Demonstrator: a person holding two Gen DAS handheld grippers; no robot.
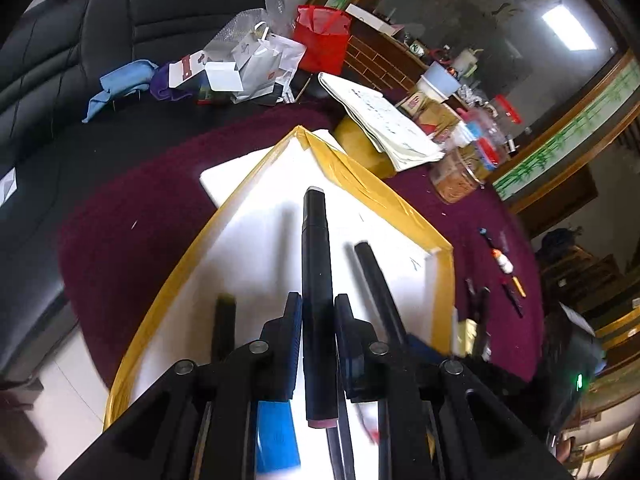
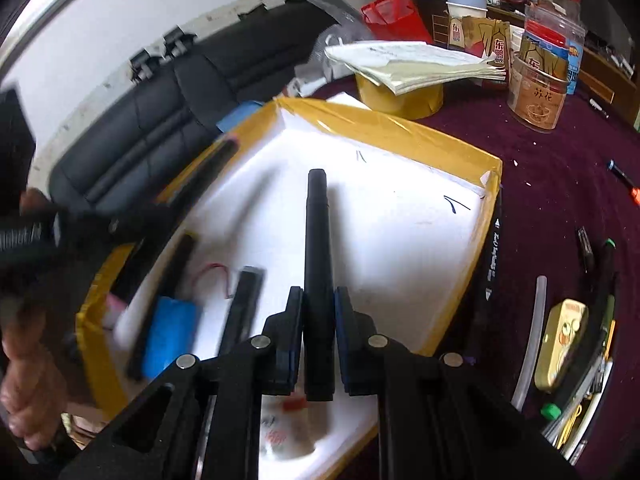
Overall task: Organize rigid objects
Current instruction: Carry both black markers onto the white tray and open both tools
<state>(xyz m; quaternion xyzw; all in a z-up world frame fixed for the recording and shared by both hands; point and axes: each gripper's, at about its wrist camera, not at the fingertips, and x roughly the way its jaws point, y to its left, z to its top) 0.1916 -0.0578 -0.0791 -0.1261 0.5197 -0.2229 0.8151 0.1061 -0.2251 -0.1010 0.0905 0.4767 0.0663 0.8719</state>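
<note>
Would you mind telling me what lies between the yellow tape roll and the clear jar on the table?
In the right wrist view, a stack of papers resting on the tape roll overhangs toward the jar; beneath it, only bare maroon cloth.

Open white tray floor (image 2: 400, 248) ahead; blocked left by battery (image 2: 172, 332) and pens, behind by tape roll (image 2: 400, 98).

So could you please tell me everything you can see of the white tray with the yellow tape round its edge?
The white tray is a shallow, roughly rectangular box that looks like white foam, its low walls wrapped in glossy yellow tape. It lies flat on the dark red cloth. A few black pen marks show on its floor. Inside lie several black markers, a blue block and a thin red wire. Both grippers hover over it, each holding a black marker.
</note>
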